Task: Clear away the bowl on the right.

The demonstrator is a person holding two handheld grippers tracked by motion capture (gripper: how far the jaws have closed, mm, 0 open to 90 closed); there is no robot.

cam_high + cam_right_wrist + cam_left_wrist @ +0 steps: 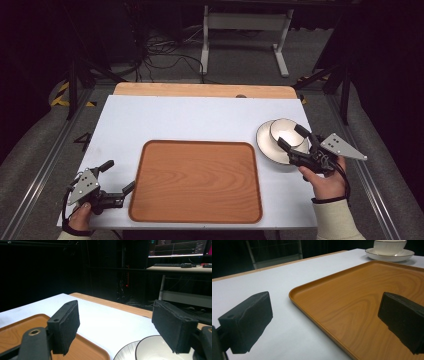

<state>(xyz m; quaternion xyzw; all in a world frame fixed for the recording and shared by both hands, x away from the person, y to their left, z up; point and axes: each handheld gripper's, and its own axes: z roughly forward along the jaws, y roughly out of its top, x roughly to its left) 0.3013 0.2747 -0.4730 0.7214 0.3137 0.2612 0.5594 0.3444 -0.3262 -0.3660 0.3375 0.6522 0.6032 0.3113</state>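
The right gripper (pixel 293 137) hovers with its jaws spread wide and nothing between them, directly over a white bowl (pixel 285 132) that sits on a white saucer (pixel 265 142) (both thinly rimmed in a dark line); in the right gripper view the bowl (pixel 155 350) lies just below the jaws. To its left lies the empty wooden tray (pixel 196 181) on the white table (pixel 190 117), and beyond the tray's far corner the left gripper (pixel 120 177) stands open and empty, one jaw over the tray's rim (pixel 317 322).

A dark room: grey floor (pixel 240 60), tangled cables (pixel 165 55), a white frame (pixel 245 30), a lit monitor (pixel 175 248) on a desk (pixel 180 268).
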